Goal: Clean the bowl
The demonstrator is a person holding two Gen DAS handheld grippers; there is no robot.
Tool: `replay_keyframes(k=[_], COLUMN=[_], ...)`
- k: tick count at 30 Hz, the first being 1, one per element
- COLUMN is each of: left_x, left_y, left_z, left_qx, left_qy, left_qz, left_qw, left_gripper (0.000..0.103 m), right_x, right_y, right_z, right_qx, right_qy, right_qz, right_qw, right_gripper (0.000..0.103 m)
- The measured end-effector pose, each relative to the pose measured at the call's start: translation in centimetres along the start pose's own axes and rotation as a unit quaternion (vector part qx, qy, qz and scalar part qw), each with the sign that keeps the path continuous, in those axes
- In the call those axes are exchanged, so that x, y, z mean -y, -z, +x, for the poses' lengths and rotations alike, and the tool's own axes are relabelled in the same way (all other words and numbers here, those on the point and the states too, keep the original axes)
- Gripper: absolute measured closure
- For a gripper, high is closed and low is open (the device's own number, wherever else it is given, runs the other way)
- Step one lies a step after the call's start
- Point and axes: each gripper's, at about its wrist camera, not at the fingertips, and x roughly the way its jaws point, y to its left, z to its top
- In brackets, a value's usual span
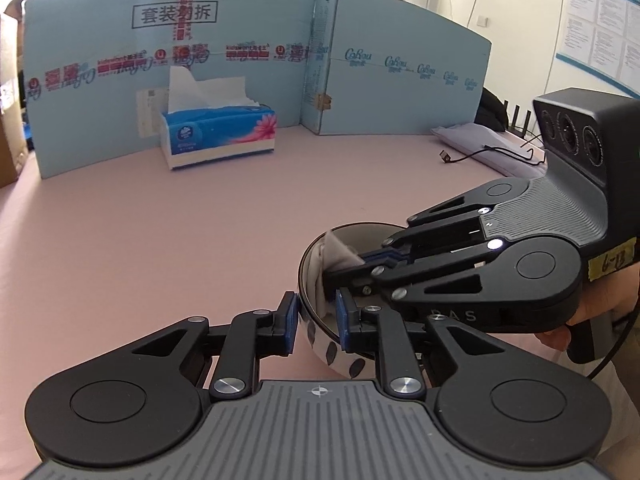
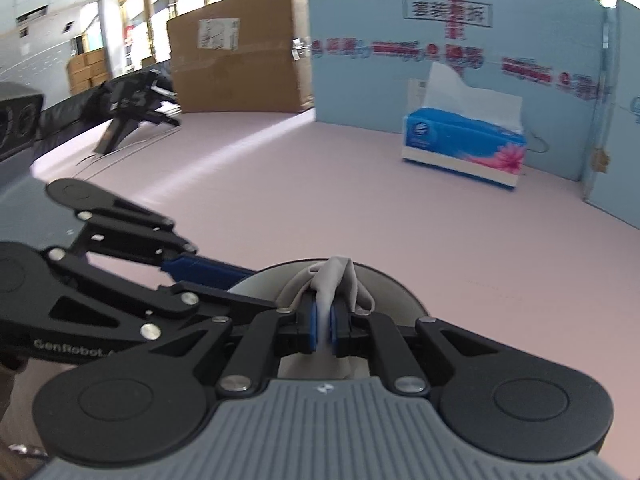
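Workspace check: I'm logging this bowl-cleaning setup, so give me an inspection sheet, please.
Surface: pink table, bare in the middle.
Job's things: bowl near the front; tissue inside it.
Clutter: tissue box at the back.
Grippers: left gripper straddles the bowl's wall; right gripper shut on the tissue.
Cables: black cable at the right edge.
Surroundings: blue cardboard screen, brown carton.

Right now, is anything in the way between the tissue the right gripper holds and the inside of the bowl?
Nothing visible. The right gripper is shut on the tissue, which already lies inside the bowl. The left gripper straddles the bowl's near rim, off to one side of the tissue.
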Motion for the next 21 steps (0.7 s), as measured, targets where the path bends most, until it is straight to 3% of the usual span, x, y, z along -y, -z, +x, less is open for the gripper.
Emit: replay_keyframes(k=[6, 10, 13, 16, 21], left_x=[0.0, 0.2, 0.4, 0.6, 0.5], left_y=[0.0, 0.0, 0.1, 0.1, 0.0], left_z=[0.0, 0.1, 0.2, 0.2, 0.2], left_qx=[-0.002, -0.002, -0.001, -0.001, -0.001], left_qy=[0.007, 0.002, -0.003, -0.005, -0.005], left_qz=[0.011, 0.018, 0.019, 0.018, 0.01], left_qw=[0.9999, 0.9998, 0.9998, 0.9998, 0.9999], left_gripper=[0.076, 0.076, 0.075, 0.075, 0.076], right_x=[1.7, 2.0, 1.5, 1.0, -1.5], right_y=[-0.4, -0.8, -0.8, -0.4, 0.8], right_z=[0.2, 0.3, 0.1, -0.8, -1.4], right_qx=[-0.017, -0.022, -0.018, 0.011, 0.028], right_qy=[-0.071, -0.083, -0.056, 0.005, 0.116], right_qz=[0.001, 0.007, 0.033, 0.066, 0.035], right_qw=[0.997, 0.996, 0.998, 0.998, 0.992], right_gripper=[0.093, 0.093, 0.093, 0.094, 0.094])
